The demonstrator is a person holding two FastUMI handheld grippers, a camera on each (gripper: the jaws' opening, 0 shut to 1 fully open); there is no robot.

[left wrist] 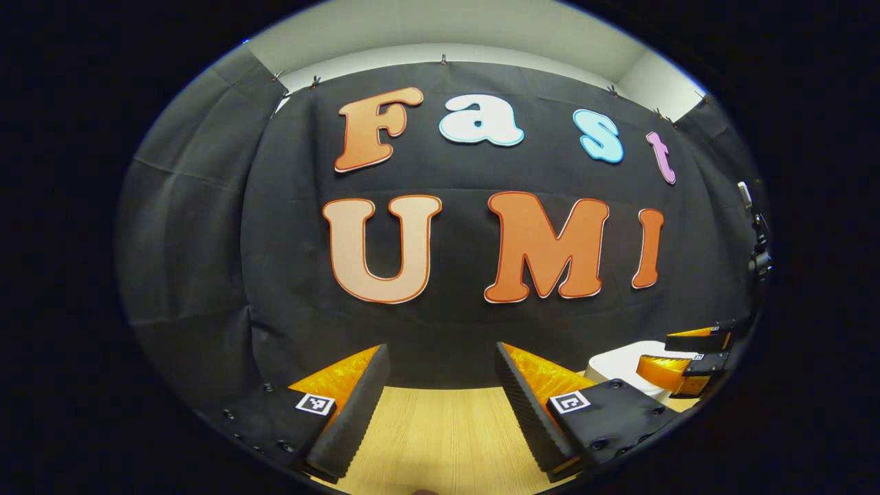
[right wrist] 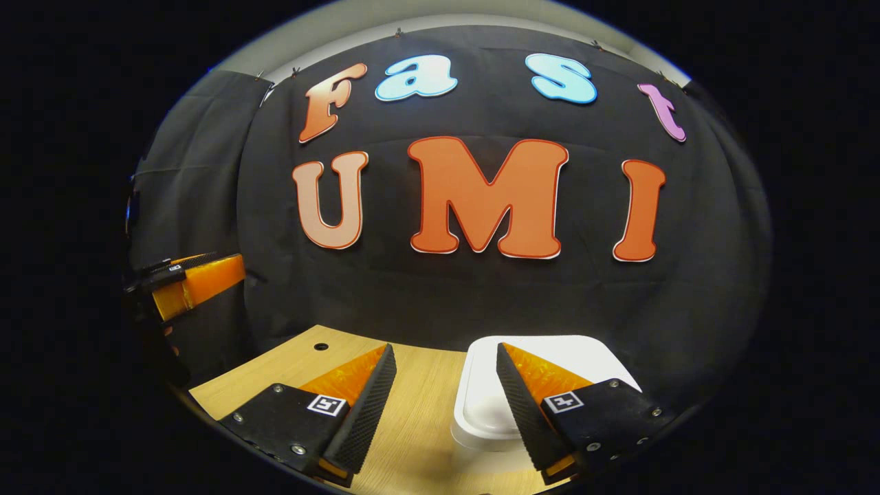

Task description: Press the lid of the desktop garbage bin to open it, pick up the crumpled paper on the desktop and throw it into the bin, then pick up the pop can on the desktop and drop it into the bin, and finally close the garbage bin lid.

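The garbage bin (right wrist: 550,371) stands on the bench (right wrist: 419,412) with its white lid down and flat. In the right gripper view it lies just ahead of the right tongs (right wrist: 445,402), toward 1 o'clock, with the right-hand finger of these tongs in front of the lid. The lid looks like a rounded rectangle, but I cannot tell its long axis, because the finger covers part of it. Both fingers of the right tongs are spread apart and pinch nothing. The left tongs (left wrist: 441,405) are also spread and hold nothing; ahead of them is bare wood and the booth wall. In the left gripper view the bin (left wrist: 622,368) is far at 3 o'clock, with the right tongs (left wrist: 687,361) over it, so the right hand is clearly the nearer one. In the right gripper view the left tongs (right wrist: 189,282) hang at 9 o'clock. A closed lid fits both the beginning and the end of this job.
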